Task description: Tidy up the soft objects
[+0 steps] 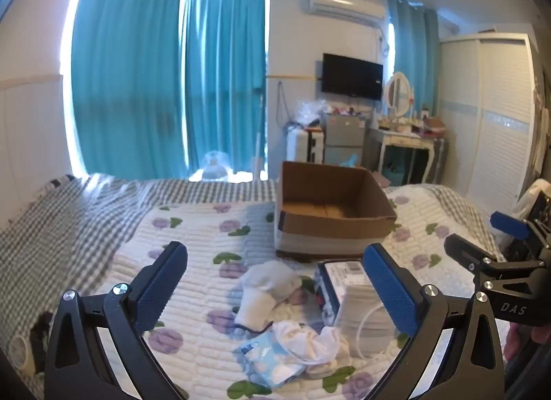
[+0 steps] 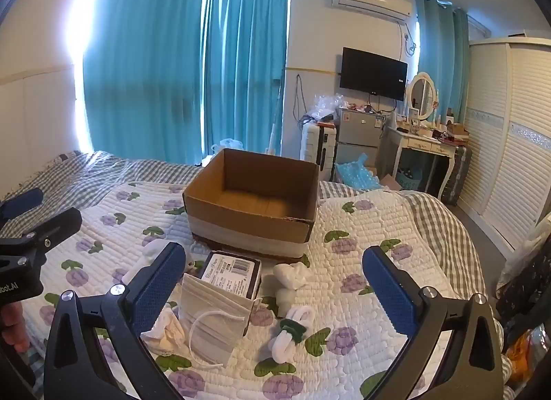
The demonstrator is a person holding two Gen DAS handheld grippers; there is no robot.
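1 cardboard box [image 2: 251, 207] on the bed holds nothing visible.

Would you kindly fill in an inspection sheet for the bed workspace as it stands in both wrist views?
Surface: white quilted bedspread with purple flowers, over a grey checked sheet.
Job's things: open brown cardboard box, empty; stack of white face masks leaning on a dark tissue pack with a barcode label; white rolled socks; white rope bundle with a green tie; crumpled white cloth; light blue wet-wipe packet.
Clutter: nothing seen beyond these.
Grippers: left gripper and right gripper, jaws wide open, holding nothing.
Cables: wires hanging on the far wall.
Surroundings: teal curtains, television, dressing table, wardrobe.
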